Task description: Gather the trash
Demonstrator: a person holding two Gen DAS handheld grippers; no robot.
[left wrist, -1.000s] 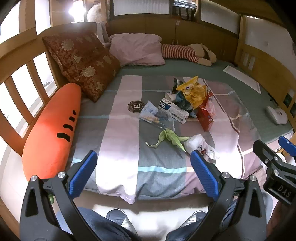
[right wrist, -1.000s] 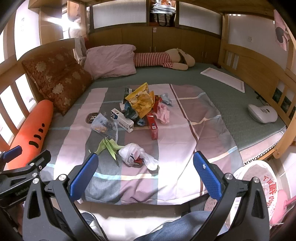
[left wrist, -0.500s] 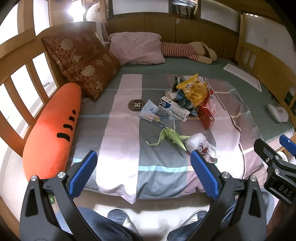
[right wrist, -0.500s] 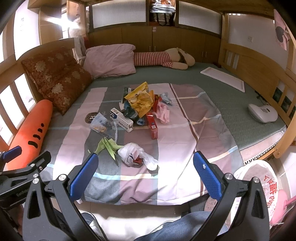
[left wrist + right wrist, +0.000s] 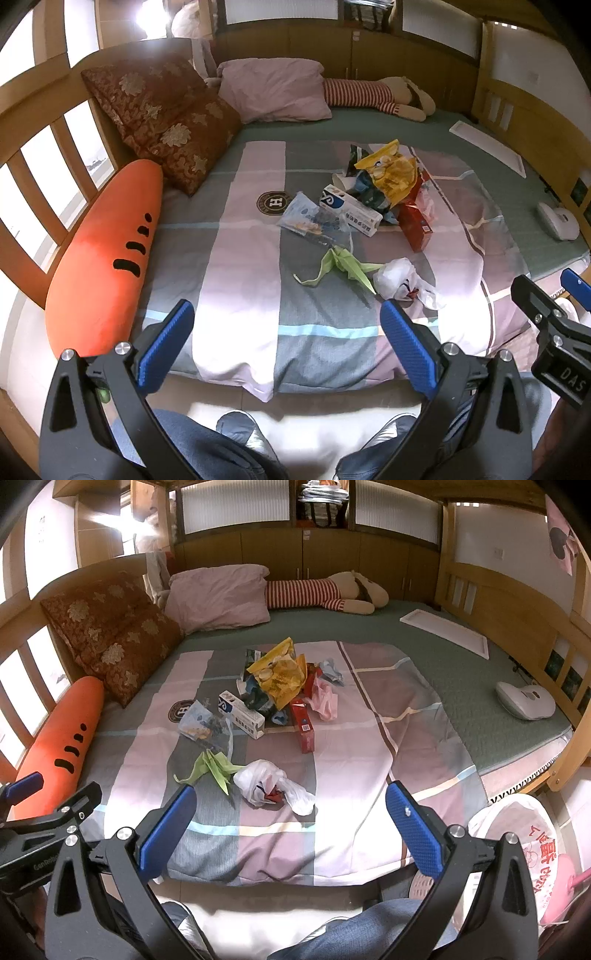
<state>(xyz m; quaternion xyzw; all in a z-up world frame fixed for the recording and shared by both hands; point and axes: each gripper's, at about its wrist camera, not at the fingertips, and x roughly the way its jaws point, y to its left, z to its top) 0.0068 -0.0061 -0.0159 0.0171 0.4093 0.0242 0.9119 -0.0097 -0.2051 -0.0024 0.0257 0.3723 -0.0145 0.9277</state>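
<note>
Both of your grippers are wide open and hold nothing: the left gripper point(image 5: 286, 336) and the right gripper point(image 5: 290, 823) hang above the near edge of the bed, over the striped blanket point(image 5: 354, 760), and your knees are below them. All the trash lies on this blanket. The nearest piece is the crumpled white plastic bag point(image 5: 266, 781), with something red inside; it looks very light and soft, so it will collapse when you pinch it, and a loose flap can slip out, so take it at the thick bunched middle. Just beside it, on its left, is the folded green paper point(image 5: 212, 766); it is thin and light, and I think you should grip it at the folded body and not at the long tips, which may bend or tear. Further away lies the clear plastic packet point(image 5: 201, 722), flat and probably slippery, best caught at a raised edge. Then come the white box point(image 5: 242, 714) and the red box point(image 5: 304, 727), both stiff, probably empty and light; close the fingers across the narrow sides. Farthest is the pile with the yellow bag point(image 5: 280, 675) and the pink bag point(image 5: 327, 701), crinkled and soft. A white bag point(image 5: 517, 823) stands at the right of the bed, perhaps for the trash.
</note>
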